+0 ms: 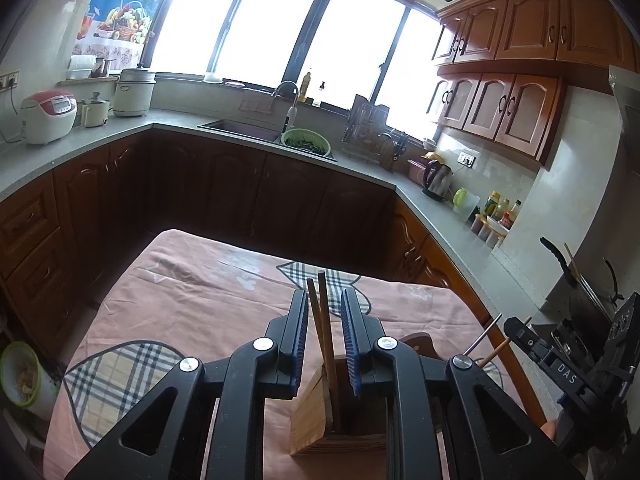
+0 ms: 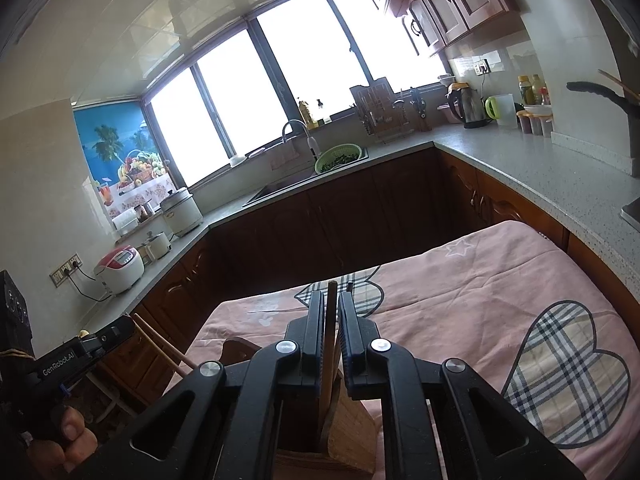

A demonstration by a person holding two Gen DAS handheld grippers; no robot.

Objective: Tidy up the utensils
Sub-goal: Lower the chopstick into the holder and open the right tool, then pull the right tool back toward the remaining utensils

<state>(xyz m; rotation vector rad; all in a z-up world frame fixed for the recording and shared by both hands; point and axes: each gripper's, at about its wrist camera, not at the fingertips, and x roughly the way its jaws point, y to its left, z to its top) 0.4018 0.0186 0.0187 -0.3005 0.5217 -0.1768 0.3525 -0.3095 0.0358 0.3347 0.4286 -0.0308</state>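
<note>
Between left gripper [image 1: 324, 344] jaws: chopsticks [image 1: 323, 320] untouched | standing in holder [image 1: 316, 416]

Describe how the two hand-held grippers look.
Both are black plastic: the left hand-held gripper and right hand-held gripper have angular linkage arms, silver round pivot bolts and dark blue ribbed pads. Bodies carry white lettering, "DAS" and "GenRobot.AI". No cables or sleeves show.

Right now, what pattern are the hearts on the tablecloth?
Plaid heart patches on pink cloth, clearest in the right wrist view.
</note>
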